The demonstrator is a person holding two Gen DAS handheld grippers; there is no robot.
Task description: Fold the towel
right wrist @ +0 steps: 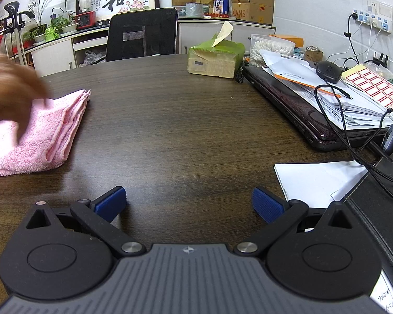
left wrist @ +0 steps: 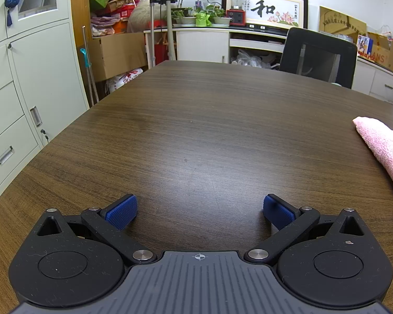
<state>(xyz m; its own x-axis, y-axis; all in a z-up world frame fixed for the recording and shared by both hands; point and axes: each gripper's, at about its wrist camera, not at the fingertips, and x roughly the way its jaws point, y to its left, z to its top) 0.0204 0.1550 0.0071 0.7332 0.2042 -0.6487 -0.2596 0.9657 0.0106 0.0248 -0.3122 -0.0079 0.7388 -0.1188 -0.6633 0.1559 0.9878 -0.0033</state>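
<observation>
Right wrist view: the folded pink terry towel (right wrist: 36,128) is seen on the dark wood-grain table (right wrist: 183,120), under a blurred hand (right wrist: 7,89). Both grippers' jaws are spread wide, empty.

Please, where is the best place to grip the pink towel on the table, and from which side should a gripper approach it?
Probably the far corner of the pink terry towel, where the stacked layer edges meet in a point. The open right gripper could come from the towel's right side, low over the dark wooden table, since those edges face the bare wood there. A blurred hand covers its left part.
</observation>
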